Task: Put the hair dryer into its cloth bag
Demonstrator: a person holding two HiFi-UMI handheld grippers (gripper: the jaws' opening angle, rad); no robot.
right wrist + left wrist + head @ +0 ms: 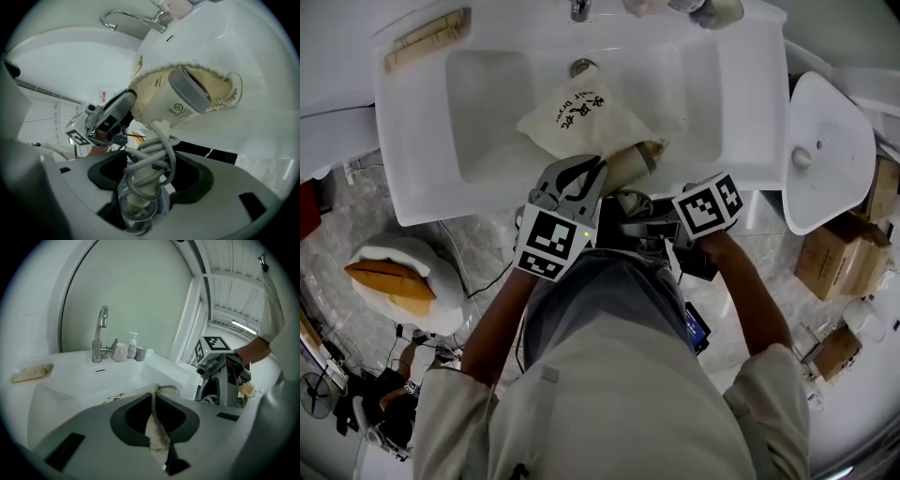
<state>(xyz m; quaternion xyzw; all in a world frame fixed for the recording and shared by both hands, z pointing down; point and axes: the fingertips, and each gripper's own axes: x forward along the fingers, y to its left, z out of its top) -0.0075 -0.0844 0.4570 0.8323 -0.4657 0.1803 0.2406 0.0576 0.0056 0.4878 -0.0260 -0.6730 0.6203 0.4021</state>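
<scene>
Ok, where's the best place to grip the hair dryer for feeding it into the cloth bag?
Probably the cord-wrapped handle, from the side away from the bag, as the right hand-held gripper holds it. The hair dryer barrel points into the cloth bag mouth, leaving the handle as the free, narrow part. The left hand-held gripper pinches the bag's hem.

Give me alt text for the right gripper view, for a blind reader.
The right gripper holds the hair dryer by its cord-wrapped handle, barrel partly inside the cloth bag over a sink; the left gripper pinches the bag's edge.
</scene>
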